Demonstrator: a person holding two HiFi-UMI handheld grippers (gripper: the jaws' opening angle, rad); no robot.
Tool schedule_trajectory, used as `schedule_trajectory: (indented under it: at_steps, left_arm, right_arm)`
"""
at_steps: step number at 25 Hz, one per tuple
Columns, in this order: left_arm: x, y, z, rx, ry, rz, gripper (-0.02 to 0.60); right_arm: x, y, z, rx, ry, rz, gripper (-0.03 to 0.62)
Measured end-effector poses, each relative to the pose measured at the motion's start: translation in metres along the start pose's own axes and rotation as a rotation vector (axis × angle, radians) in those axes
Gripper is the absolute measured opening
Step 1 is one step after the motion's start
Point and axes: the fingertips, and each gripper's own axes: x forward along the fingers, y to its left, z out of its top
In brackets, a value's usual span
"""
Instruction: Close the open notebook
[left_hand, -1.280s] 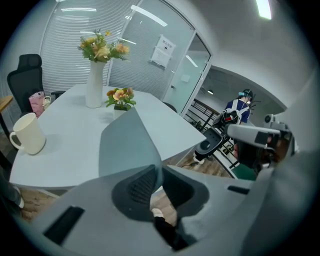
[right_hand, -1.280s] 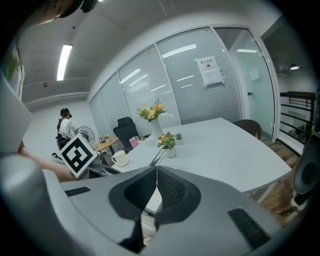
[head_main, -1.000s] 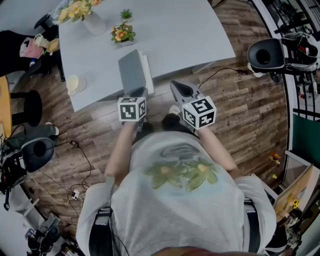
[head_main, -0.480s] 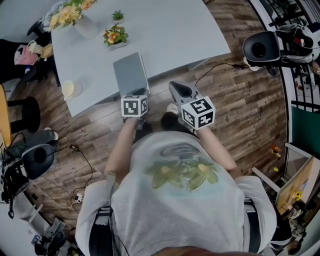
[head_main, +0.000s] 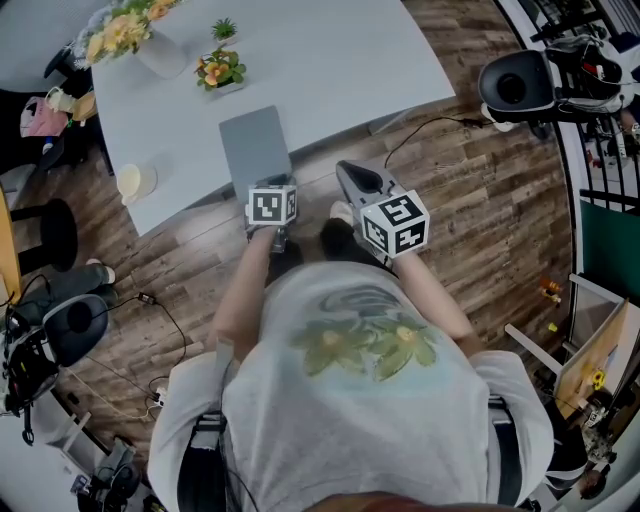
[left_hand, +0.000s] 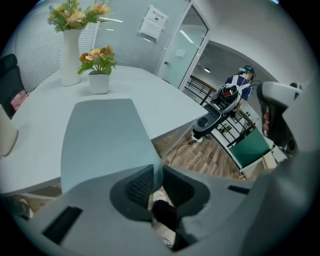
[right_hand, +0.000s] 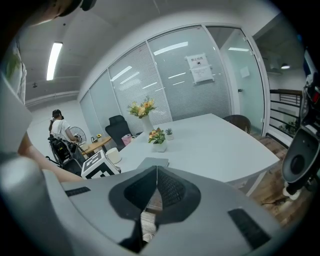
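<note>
The notebook (head_main: 256, 145) lies flat, cover down, at the worktop's (head_main: 330, 60) near edge, so closing looks done. Your left tongs (left_hand: 158, 172) pinch its cover corner and are opening; only letting go remains. Your right tongs (right_hand: 156, 175) are closed, empty.

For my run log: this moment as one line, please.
grey rectangular notebook: cover down | left gripper: jaws opening, cover edge between | right gripper: jaws shut, empty

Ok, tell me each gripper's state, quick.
Left gripper: fingers pinching the near edge of the notebook, just starting to open.
Right gripper: fingers closed, holding nothing.
</note>
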Motion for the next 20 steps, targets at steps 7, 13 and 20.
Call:
schedule_trajectory:
  at_steps: [7, 13, 20]
  left_arm:
    - [0.001, -0.016, -0.003, 0.056, 0.007, -0.081, 0.148]
    - [-0.013, -0.023, 0.007, 0.048, -0.047, -0.106, 0.192]
    - [-0.05, -0.021, 0.026, 0.012, -0.152, -0.093, 0.19]
  right_arm:
    - [0.002, 0.006, -0.005, 0.003, 0.003, 0.007, 0.018]
    - [0.001, 0.012, -0.006, 0.0, 0.0, 0.02, 0.018]
    - [0.002, 0.021, -0.002, -0.011, -0.012, 0.034, 0.018]
